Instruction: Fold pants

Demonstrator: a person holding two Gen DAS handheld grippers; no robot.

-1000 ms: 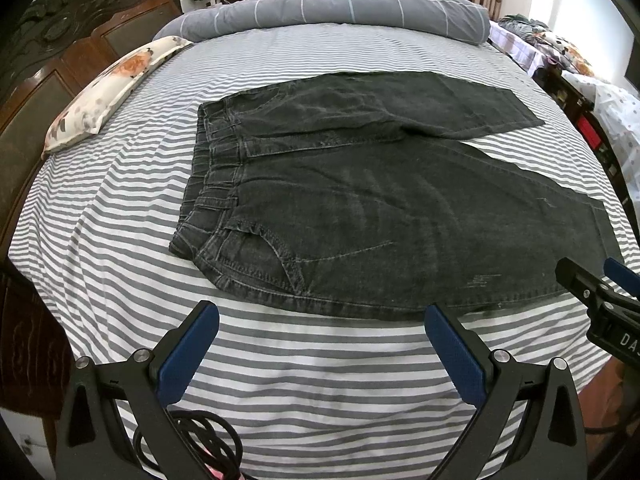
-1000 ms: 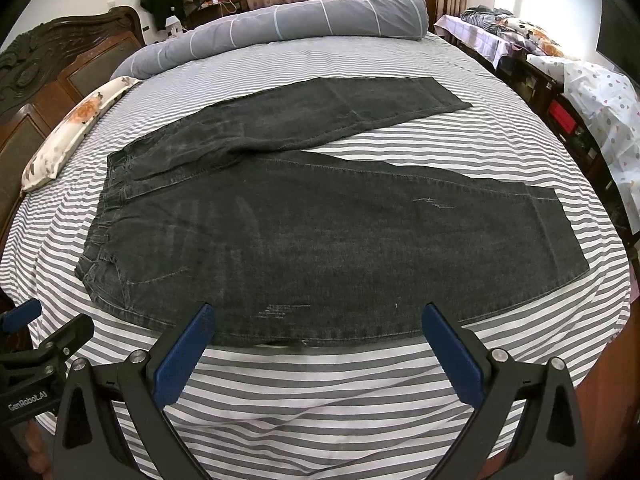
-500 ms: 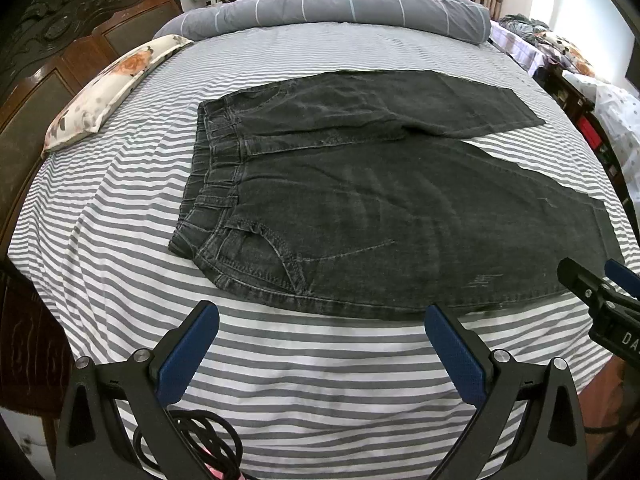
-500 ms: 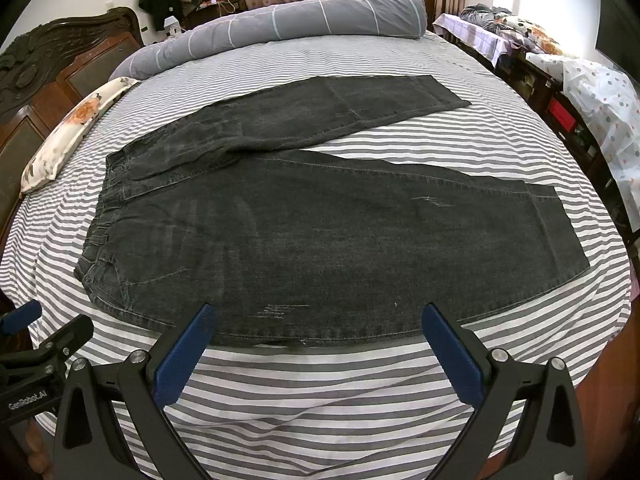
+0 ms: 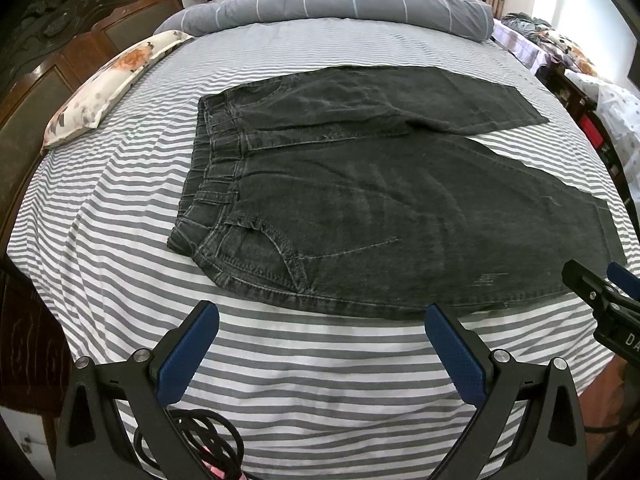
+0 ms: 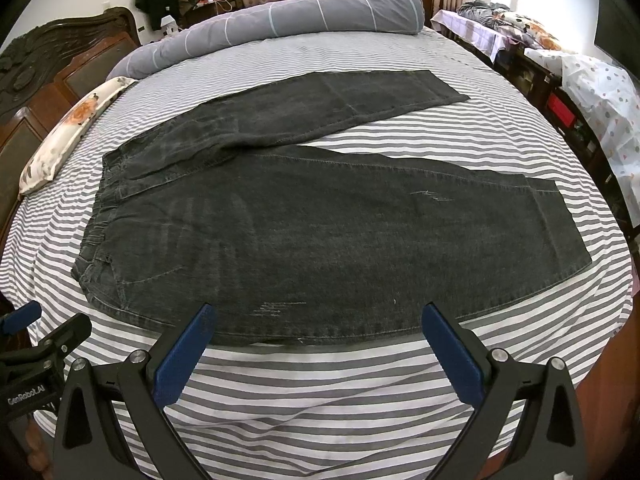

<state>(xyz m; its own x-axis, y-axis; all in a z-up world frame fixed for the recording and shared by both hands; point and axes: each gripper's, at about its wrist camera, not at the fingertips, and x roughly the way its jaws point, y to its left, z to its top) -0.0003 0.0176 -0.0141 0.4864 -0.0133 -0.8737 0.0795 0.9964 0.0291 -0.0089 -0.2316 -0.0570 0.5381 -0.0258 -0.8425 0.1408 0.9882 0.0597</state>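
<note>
Dark grey denim pants (image 5: pixel 360 208) (image 6: pixel 320 240) lie flat on the striped bed, waistband to the left, both legs spread apart toward the right. My left gripper (image 5: pixel 320 320) hovers open over the sheet just short of the near hem, by the waist and pocket end. My right gripper (image 6: pixel 316 320) is open too, above the near edge of the closer leg. Neither holds anything. The right gripper (image 5: pixel 596 284) shows at the right edge of the left wrist view, and the left gripper (image 6: pixel 44 328) at the left edge of the right wrist view.
The grey-and-white striped sheet (image 5: pixel 120 240) covers the bed. A floral pillow (image 5: pixel 108 80) lies at the left by the carved wooden headboard (image 5: pixel 48 60). A rolled grey duvet (image 5: pixel 340 4) runs along the far side. Cluttered furniture (image 6: pixel 580 92) stands to the right.
</note>
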